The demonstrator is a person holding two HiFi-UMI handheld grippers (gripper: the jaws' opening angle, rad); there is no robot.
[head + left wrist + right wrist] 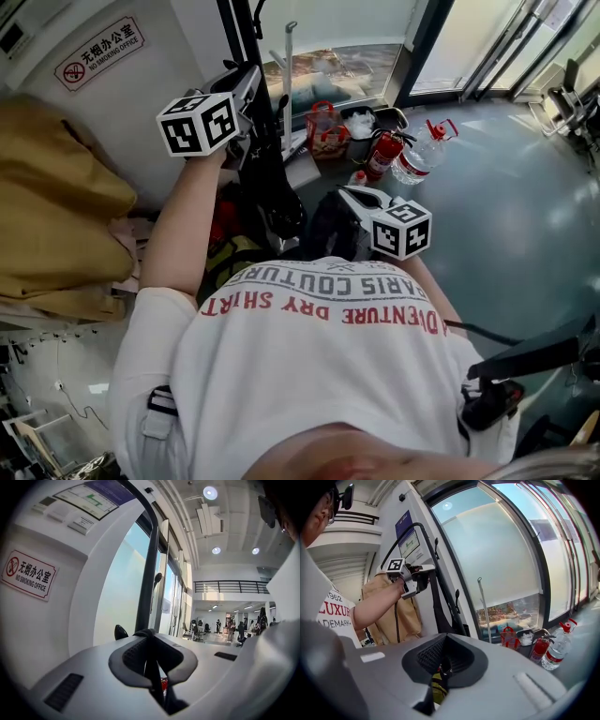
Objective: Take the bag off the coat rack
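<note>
The black coat rack (147, 564) rises beside the white wall. In the head view its pole (236, 33) runs up past my raised left gripper (251, 86). That gripper (149, 637) is shut on the bag's black strap (151, 665), which passes between its pads. The strap (274, 183) hangs down to the dark bag (323, 230) in front of the person's chest. In the right gripper view the left gripper (423, 576) holds the strap (438, 606) high by the rack. My right gripper (345, 195) is lower, at the bag. Its jaws (443, 660) are closed with black material pinched between them.
A tan coat (56, 206) hangs at the left by the wall. On the floor by the glass wall are a red fire extinguisher (382, 155), a large water bottle (422, 155) and a red wire basket (323, 127). A no-smoking sign (98, 52) is on the wall.
</note>
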